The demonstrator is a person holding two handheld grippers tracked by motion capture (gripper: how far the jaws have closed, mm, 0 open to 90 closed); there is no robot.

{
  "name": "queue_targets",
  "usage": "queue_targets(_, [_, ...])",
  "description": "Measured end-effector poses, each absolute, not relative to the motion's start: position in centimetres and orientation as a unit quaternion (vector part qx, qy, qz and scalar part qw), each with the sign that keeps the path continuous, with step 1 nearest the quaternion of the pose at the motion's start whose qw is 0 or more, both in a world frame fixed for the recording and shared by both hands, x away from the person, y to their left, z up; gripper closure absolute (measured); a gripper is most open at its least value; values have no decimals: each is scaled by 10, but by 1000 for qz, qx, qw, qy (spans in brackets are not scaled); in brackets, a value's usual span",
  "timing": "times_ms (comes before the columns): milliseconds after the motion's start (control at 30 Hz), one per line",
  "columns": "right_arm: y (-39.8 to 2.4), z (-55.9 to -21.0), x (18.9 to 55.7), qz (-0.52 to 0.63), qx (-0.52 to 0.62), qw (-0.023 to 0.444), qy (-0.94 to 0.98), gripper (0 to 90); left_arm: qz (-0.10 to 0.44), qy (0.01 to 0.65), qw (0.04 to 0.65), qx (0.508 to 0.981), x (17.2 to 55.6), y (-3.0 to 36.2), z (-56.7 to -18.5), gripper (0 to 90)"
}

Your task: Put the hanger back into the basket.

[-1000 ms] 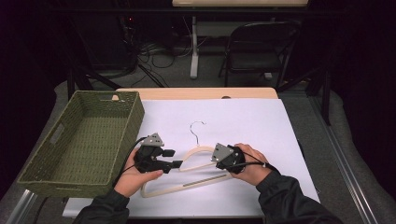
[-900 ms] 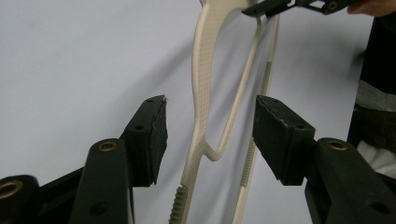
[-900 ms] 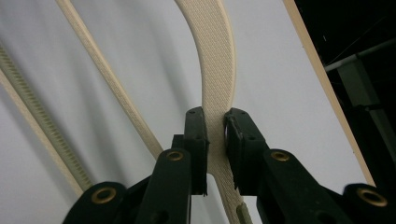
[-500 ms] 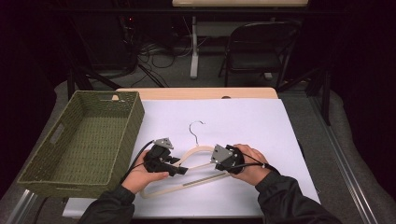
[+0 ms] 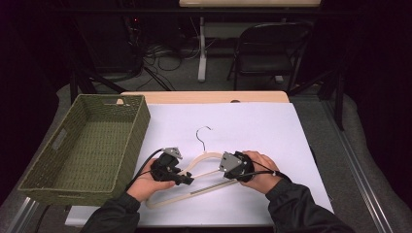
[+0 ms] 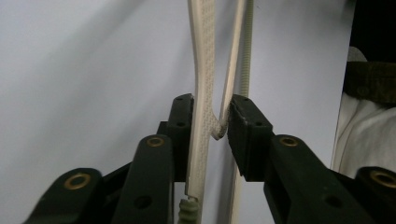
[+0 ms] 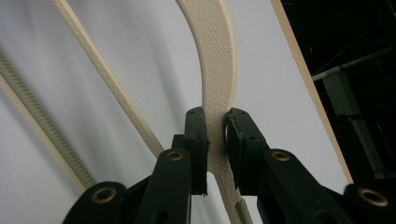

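Observation:
A cream plastic hanger with a wire hook lies flat on the white table, near its front edge. My left gripper sits on the hanger's left half. In the left gripper view its jaws have just been closing, and the left gripper now has both pads against the hanger where the broad arm meets the thin inner bar. My right gripper is on the hanger's right half. In the right gripper view the right gripper is shut on the broad textured arm of the hanger.
A green woven basket stands at the table's left side, close to my left hand. The white table top stretches beyond the hanger. A dark folding chair and cables are on the floor behind the table.
My left gripper has sunk a little and shifted right onto the hanger's left arm, and its jaws have closed on it. The right gripper and the hanger have stayed put.

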State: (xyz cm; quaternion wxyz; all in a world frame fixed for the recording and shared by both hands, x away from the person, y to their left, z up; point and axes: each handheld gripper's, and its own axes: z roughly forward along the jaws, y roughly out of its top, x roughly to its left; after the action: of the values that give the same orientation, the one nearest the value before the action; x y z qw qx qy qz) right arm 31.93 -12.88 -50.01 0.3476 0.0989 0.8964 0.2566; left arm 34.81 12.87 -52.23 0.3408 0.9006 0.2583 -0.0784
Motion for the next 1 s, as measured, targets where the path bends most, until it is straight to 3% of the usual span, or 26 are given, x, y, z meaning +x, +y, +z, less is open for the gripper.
queue_targets(500, [-127,-498,313,269,80,366,887,774,-87,234,347,904,341,132,-517,846])
queue_targets(767, [-132,-491,304,292,101,360,880,598,-76,231,351,904,334,136,-514,873])
queue_targets(1000, [-144,-498,307,327,145,331,873,545,-75,236,355,901,334,139,-514,874])
